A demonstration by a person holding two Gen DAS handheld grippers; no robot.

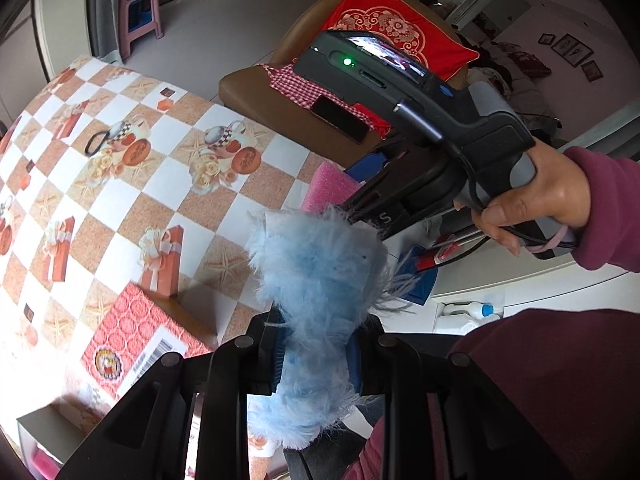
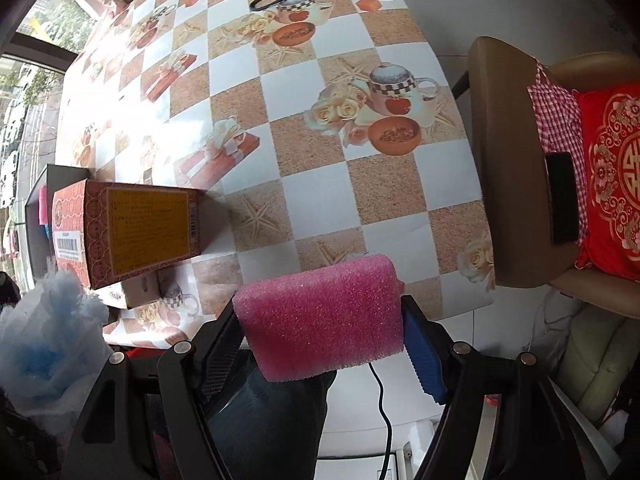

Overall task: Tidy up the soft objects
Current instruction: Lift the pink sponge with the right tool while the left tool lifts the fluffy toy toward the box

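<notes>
My left gripper is shut on a fluffy light-blue soft thing, which sticks up past the fingertips above the table's near edge. The same blue fluff shows at the lower left of the right wrist view. My right gripper is shut on a pink foam sponge, held at the edge of the table with the checked cloth. From the left wrist view I see the right gripper's body in a hand, with a corner of the pink sponge under it.
A red carton lies on the table, near a grey box at the left edge. A black hair band lies far off. A brown chair beside the table holds a red cushion, a checked cloth and a phone.
</notes>
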